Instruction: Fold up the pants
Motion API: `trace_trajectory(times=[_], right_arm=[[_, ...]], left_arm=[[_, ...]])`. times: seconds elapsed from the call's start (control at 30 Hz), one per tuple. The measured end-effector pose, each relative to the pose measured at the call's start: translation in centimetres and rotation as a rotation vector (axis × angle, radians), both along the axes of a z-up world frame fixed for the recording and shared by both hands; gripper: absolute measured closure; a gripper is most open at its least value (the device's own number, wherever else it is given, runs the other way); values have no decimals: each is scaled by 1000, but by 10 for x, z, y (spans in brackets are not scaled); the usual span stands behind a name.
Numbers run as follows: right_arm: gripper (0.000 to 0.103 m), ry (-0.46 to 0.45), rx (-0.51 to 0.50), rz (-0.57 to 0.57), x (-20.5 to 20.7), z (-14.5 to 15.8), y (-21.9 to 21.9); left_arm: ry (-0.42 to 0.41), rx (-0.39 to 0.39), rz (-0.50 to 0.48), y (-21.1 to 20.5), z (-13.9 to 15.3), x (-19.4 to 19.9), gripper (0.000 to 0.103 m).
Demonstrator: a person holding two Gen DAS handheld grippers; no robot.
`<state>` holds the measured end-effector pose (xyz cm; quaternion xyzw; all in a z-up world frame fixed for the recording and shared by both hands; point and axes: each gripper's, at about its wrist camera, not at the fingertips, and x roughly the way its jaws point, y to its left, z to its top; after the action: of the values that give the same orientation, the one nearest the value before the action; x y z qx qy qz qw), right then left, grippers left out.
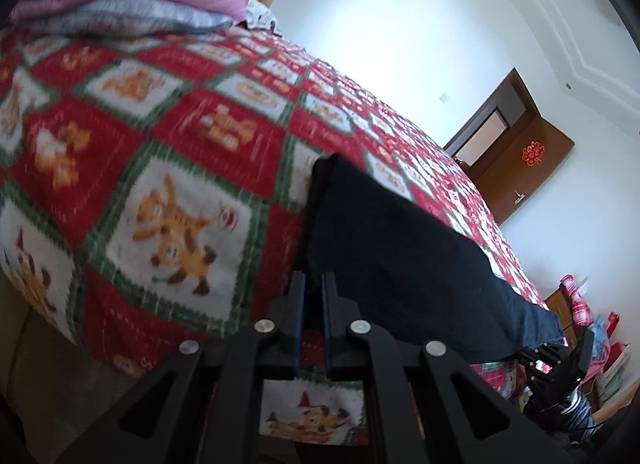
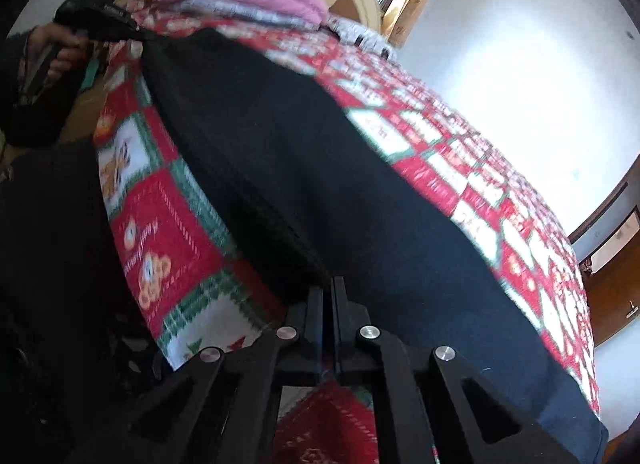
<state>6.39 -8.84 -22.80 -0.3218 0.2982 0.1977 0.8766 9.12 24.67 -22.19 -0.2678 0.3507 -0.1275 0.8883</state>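
While 2 grippers — left gripper (image 1: 314, 284), right gripper (image 2: 328, 292) — pinch 1 pants (image 2: 320, 184).

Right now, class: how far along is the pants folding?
Done: the dark pants lie as one long band on the checked blanket. In hand: the left gripper and right gripper, both shut, pinch the near edge at opposite ends. Left: the crosswise folds; the band is still full length.
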Motion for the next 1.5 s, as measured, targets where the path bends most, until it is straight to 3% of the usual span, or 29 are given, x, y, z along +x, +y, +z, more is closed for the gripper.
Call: trace_trajectory(times=[0.2, 0.37, 0.47, 0.63, 0.8, 0.9, 1.03, 1.17, 1.5], right_arm=[[95, 33, 24, -9, 5, 5, -5], [87, 26, 80, -65, -2, 25, -28], [87, 14, 161, -144, -9, 45, -58], [86, -13, 349, -423, -11, 75, -149], [86, -62, 624, -907, -30, 86, -289], [86, -98, 772, -1089, -53, 84, -351], [86, -107, 868, -1098, -59, 83, -377], [86, -95, 881, -1109, -51, 71, -388], [86, -92, 953, -1155, -64, 65, -400]], left_arm=[[23, 7, 47, 10, 2, -4, 78], [-60, 135, 169, 24, 36, -19, 77], [-122, 200, 188, 13, 57, -25, 66], [-186, 225, 13, -54, 77, -15, 55], [-172, 231, -212, -140, 70, 5, 55], [-163, 226, -292, -180, 63, 11, 55], [-121, 178, -340, -203, 48, 21, 55], [-75, 168, -341, -209, 30, 26, 55], [-95, 150, -347, -207, 28, 23, 55]])
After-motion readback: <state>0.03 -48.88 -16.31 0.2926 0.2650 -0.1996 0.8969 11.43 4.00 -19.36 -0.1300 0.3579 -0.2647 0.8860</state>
